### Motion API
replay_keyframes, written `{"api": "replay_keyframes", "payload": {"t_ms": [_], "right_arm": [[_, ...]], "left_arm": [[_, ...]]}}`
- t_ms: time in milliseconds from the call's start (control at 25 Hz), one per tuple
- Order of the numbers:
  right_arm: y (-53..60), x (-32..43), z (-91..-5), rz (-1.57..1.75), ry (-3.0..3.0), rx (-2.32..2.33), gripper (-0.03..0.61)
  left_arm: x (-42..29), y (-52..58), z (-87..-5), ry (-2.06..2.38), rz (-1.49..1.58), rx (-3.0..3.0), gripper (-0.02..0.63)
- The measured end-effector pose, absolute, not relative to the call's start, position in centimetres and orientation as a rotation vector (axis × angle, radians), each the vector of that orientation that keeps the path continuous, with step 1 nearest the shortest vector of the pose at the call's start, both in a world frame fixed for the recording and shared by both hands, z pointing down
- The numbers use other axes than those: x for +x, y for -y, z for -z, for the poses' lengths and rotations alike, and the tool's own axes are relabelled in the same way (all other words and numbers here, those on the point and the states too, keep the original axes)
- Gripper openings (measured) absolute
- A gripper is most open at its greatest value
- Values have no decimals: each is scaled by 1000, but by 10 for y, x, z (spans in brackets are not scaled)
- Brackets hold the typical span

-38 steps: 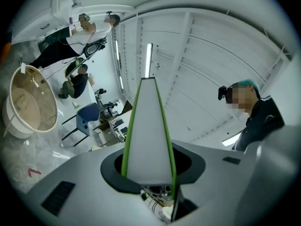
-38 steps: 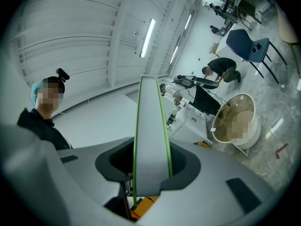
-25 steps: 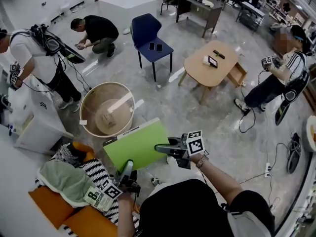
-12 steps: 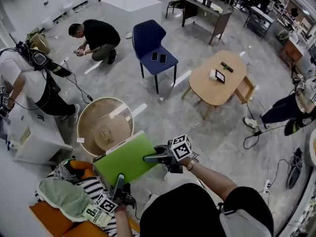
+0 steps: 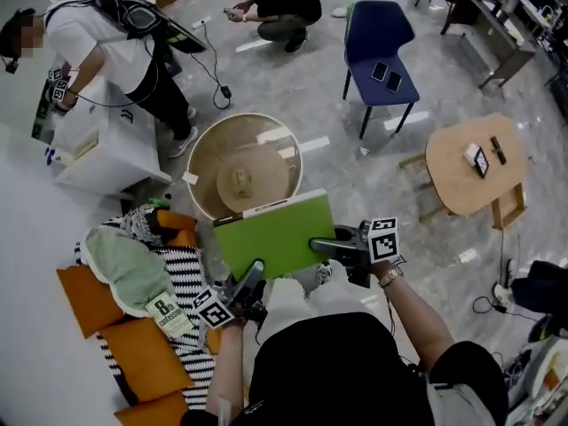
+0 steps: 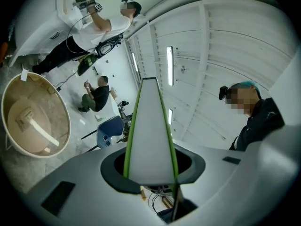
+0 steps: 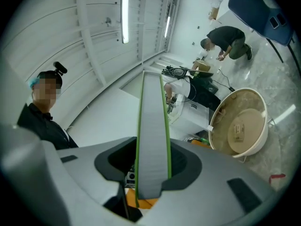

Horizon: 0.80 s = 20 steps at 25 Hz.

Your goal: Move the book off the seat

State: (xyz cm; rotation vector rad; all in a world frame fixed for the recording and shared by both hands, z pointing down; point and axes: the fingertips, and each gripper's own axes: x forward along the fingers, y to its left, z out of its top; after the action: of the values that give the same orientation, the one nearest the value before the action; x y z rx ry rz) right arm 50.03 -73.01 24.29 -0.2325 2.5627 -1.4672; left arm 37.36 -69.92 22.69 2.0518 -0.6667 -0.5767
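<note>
A green-covered book (image 5: pixel 275 233) hangs flat in the air in front of me, held from two sides. My left gripper (image 5: pixel 251 278) is shut on its near edge, and the white page block (image 6: pixel 149 140) runs straight out from between the jaws. My right gripper (image 5: pixel 321 247) is shut on the book's right edge, whose page block (image 7: pixel 153 145) is clamped in the jaws. The seat, an orange sofa (image 5: pixel 142 362) with a striped throw (image 5: pixel 186 278) and a pale green cushion (image 5: pixel 124 269), lies to the lower left of the book.
A round beige tub (image 5: pixel 244 167) stands on the floor just beyond the book. A blue chair (image 5: pixel 382 38) with two phones and a wooden table (image 5: pixel 470 171) stand farther right. A white box (image 5: pixel 102 149) and two people are at the back left.
Both grippers have swung sideways together with the book still clamped between them. My view has turned, so the sofa shows more fully at the left and the tub lies right behind the book.
</note>
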Motion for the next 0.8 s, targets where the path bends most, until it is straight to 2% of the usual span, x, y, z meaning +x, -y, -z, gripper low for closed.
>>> {"api": "replay_keyframes", "payload": {"t_ms": [320, 800], "right_arm": [[791, 478, -283, 1603, -2469, -312, 152], [890, 453, -351, 1616, -2289, -539, 143]], "left_arm": [[349, 763, -276, 639, 585, 1934, 138], [319, 878, -356, 512, 501, 1930, 150]]}}
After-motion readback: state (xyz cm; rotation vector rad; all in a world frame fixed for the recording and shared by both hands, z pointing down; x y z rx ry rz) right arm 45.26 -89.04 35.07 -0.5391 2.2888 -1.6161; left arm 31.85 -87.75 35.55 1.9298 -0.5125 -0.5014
